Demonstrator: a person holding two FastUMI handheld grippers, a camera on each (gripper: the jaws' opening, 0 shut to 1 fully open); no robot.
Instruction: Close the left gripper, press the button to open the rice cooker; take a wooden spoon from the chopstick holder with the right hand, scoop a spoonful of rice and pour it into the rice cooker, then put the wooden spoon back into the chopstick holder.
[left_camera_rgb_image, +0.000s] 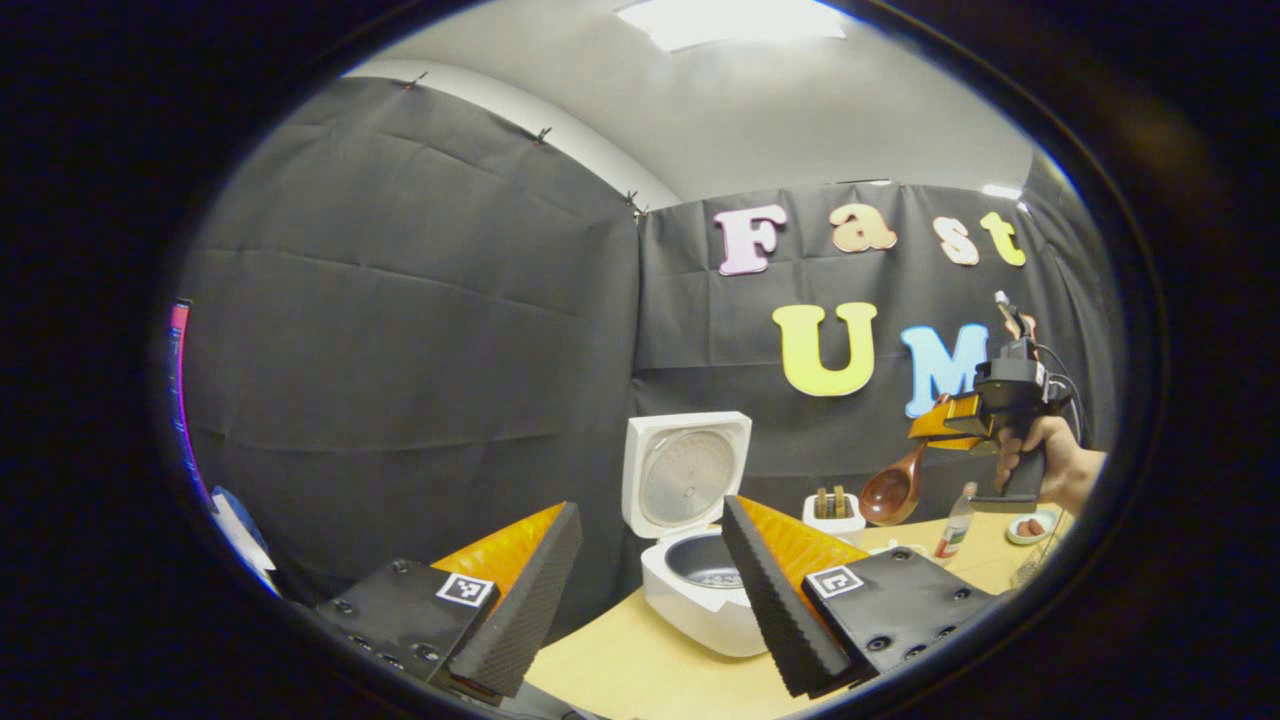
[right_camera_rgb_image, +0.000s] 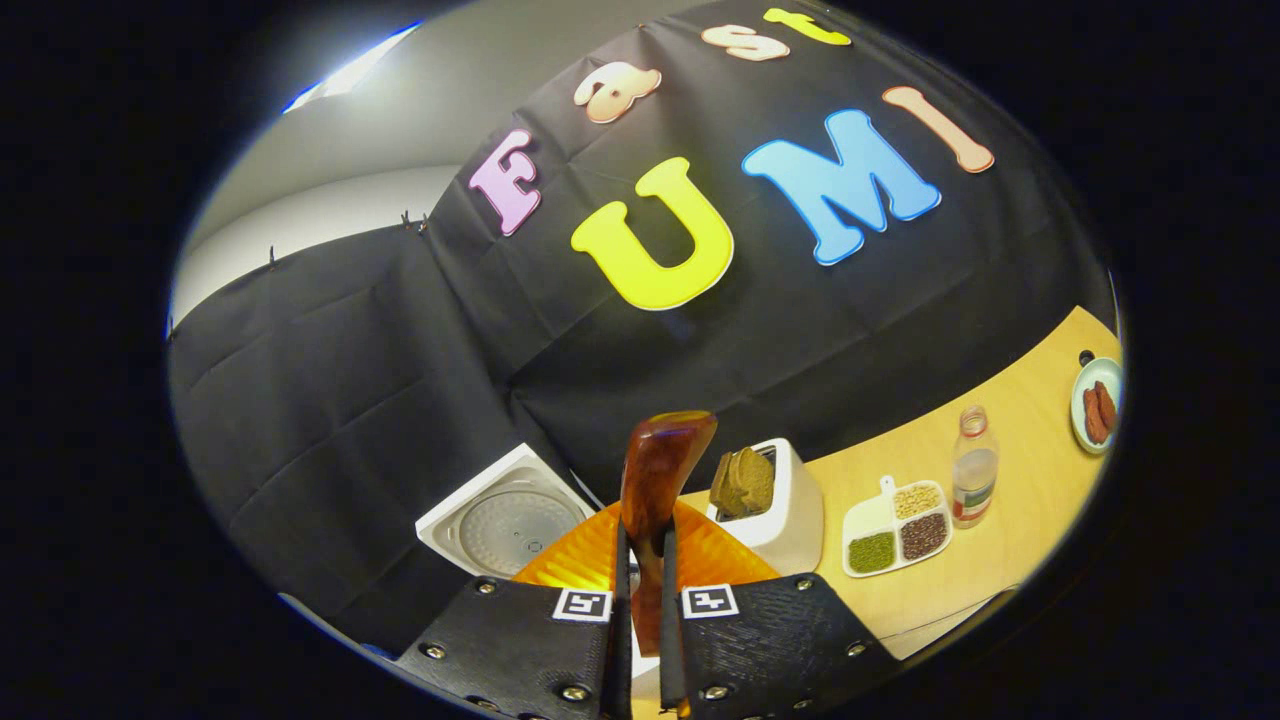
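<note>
One rice cooker (left_camera_rgb_image: 693, 540), one wooden spoon (right_camera_rgb_image: 655, 490), one chopstick holder (right_camera_rgb_image: 780, 505), one bottle (right_camera_rgb_image: 974, 480), one divided dish (right_camera_rgb_image: 893, 540), one small plate (right_camera_rgb_image: 1095, 405).

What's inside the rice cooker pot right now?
The rice cooker stands open, lid up. In the left gripper view its dark inner pot shows something pale at the bottom; the left gripper's finger covers the pot's right side.

Rice cooker (left_camera_rgb_image: 700, 590) lid (left_camera_rgb_image: 685, 475) stands upright, pot mouth open from above. Chopstick holder (left_camera_rgb_image: 835, 515) just right of the cooker, bottle (left_camera_rgb_image: 957, 522) and small dish (left_camera_rgb_image: 1030, 527) farther right. Bare bench (left_camera_rgb_image: 640, 670) in front of cooker.
</note>
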